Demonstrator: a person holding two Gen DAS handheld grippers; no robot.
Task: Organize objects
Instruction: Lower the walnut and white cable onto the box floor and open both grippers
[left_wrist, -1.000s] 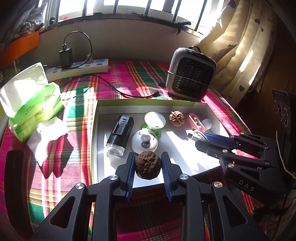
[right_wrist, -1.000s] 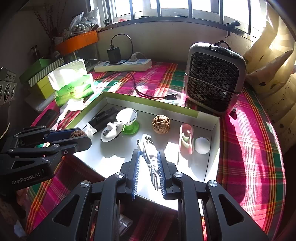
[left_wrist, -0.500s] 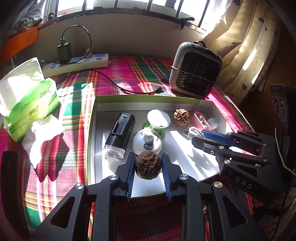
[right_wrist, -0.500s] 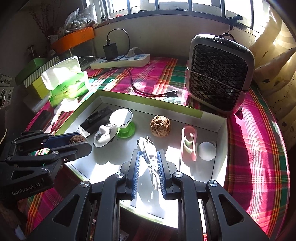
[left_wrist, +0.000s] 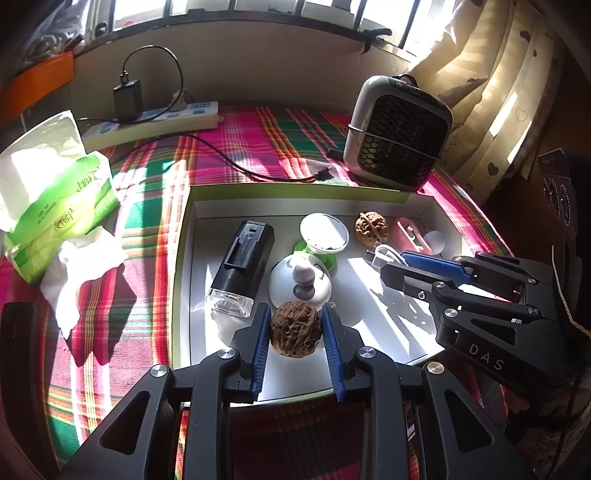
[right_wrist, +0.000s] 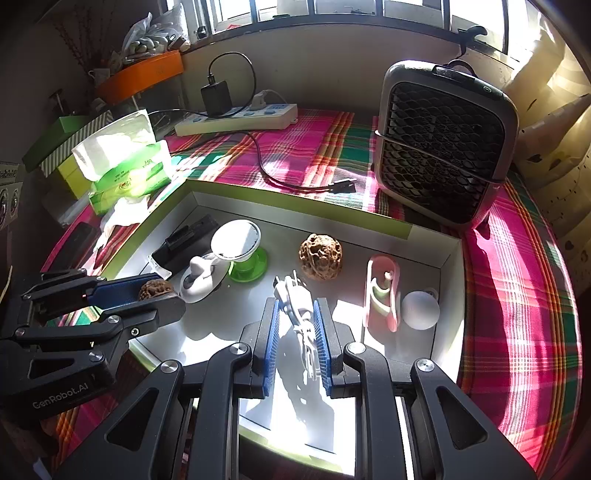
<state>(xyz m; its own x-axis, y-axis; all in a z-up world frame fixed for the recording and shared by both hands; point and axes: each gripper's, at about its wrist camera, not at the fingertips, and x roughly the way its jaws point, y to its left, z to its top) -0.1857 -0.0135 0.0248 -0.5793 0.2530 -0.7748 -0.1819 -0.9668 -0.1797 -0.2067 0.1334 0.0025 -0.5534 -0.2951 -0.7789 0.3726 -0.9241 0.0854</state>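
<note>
**Holding a walnut and a cable above the tray, little changed**

Looking along the left gripper (left_wrist: 294, 334): its blue pads are clenched on a dark walnut (left_wrist: 295, 333), held over the near end of the white tray (left_wrist: 184, 258). Compared with a second ago, the grip and the objects are the same; the tray merely sits a little lower in view. I judge both items are still carried, awaiting placement. Counted inside the tray: one black device (left_wrist: 242, 267), one white knobbed lid (left_wrist: 300, 282), one green-footed cup (left_wrist: 324, 236), one lighter walnut (left_wrist: 371, 227), one pink holder (left_wrist: 408, 234), one white ball (left_wrist: 434, 240). Beyond the tray: one heater (left_wrist: 399, 134), one power strip (left_wrist: 155, 123). Left of it: one tissue pack (left_wrist: 55, 192).

Looking along the right gripper (right_wrist: 298, 334): its jaws are clenched on one white coiled cable (right_wrist: 299, 306), held over the tray's near middle. Walnuts total two, one lying in the tray and one in the left gripper's grasp.
</note>
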